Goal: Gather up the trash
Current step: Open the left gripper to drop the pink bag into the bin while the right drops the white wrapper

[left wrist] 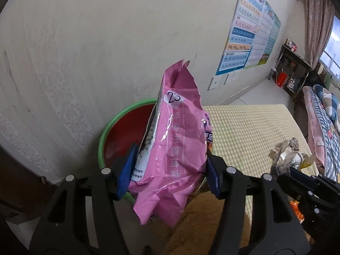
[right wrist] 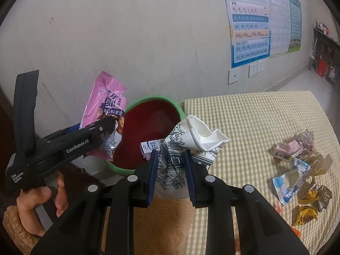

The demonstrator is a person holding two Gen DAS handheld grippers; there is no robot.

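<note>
Trash bin [right wrist: 153, 119] rim sits beside both loads: left hand-held gripper [left wrist: 170, 167] clamps pink wrapper [left wrist: 176, 140], right hand-held gripper [right wrist: 171, 176] crushed cup [right wrist: 191, 142].

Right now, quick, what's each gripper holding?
Left gripper: closed on the pink snack bag.
Right gripper: closed on the crushed paper cup.
</note>
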